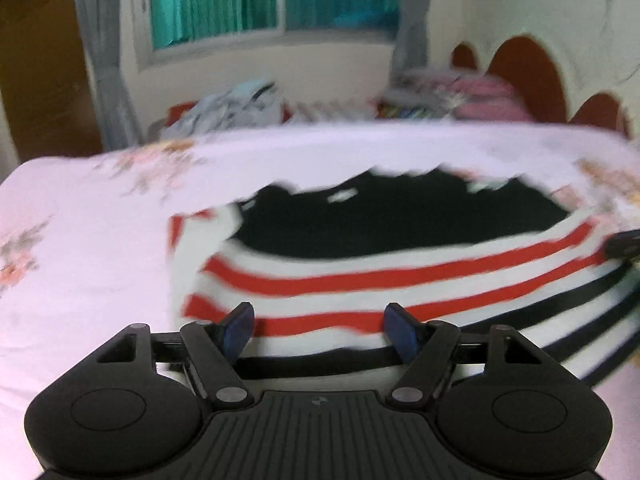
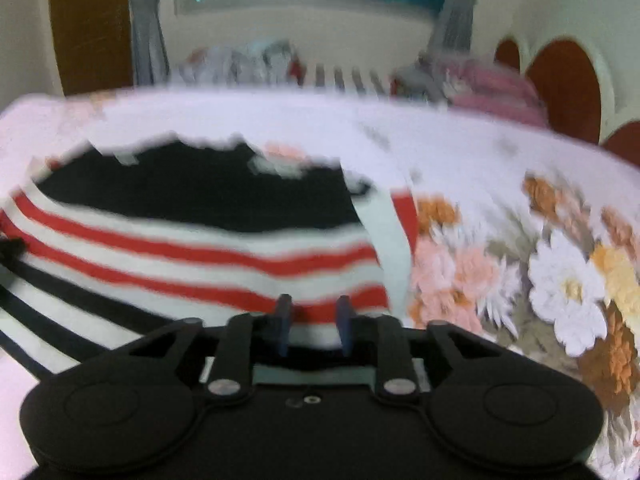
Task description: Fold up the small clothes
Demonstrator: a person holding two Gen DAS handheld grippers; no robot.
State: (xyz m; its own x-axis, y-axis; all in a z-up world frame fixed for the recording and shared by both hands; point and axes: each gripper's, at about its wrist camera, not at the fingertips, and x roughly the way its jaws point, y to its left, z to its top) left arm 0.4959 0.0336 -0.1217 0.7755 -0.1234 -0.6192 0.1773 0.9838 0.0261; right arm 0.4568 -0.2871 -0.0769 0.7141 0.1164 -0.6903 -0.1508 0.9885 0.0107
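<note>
A small striped garment, black at the top with red, white and black stripes below, lies flat on the floral bedsheet. My left gripper is open, its blue pads wide apart over the garment's near left hem. In the right wrist view the same garment lies ahead and to the left. My right gripper is open with a narrower gap, above the garment's near right corner. Neither holds cloth. Both views are motion-blurred.
The sheet's big flower print fills the bed to the right. Piles of clothes and pink bedding sit at the bed's far edge, under a window with teal curtains. A brown headboard stands at the far right.
</note>
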